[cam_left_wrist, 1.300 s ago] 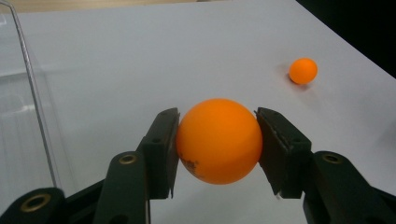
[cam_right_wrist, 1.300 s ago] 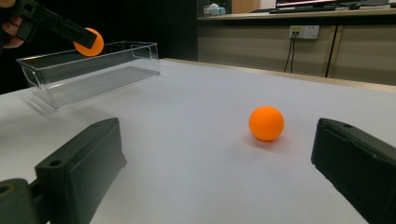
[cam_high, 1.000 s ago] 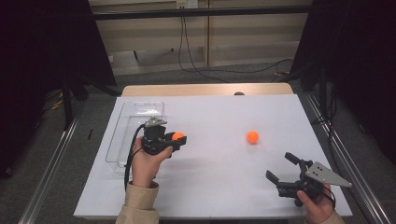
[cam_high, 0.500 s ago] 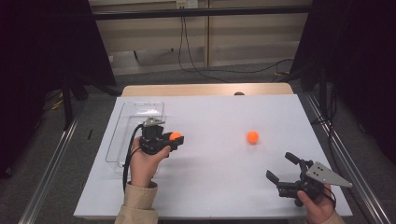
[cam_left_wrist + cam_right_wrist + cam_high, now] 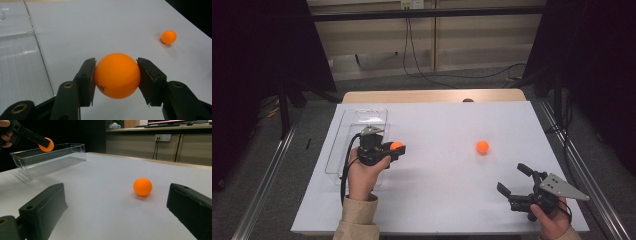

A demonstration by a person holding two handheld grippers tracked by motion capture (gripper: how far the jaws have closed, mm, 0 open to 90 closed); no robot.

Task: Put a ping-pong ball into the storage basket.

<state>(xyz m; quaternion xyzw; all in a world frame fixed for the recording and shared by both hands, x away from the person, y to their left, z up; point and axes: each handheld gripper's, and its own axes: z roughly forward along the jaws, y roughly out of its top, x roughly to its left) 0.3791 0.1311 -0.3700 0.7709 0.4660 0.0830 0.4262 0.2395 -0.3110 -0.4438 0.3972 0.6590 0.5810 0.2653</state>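
Observation:
My left gripper is shut on an orange ball, held above the white table just right of a clear plastic bin. The pads press on both sides of that ball. In the right gripper view the same held ball hangs over the bin. A second orange ball lies loose on the table at centre right; it is also the small far ball in the left gripper view. My right gripper stands open near the front right edge, with the loose ball some way ahead of its jaws.
The white table has open surface between the two hands. A wooden strip runs along its far edge. Dark curtains stand at both sides, and metal rails flank the table.
The left hand has drifted slightly toward the bin with its ball. The right hand has stayed still.

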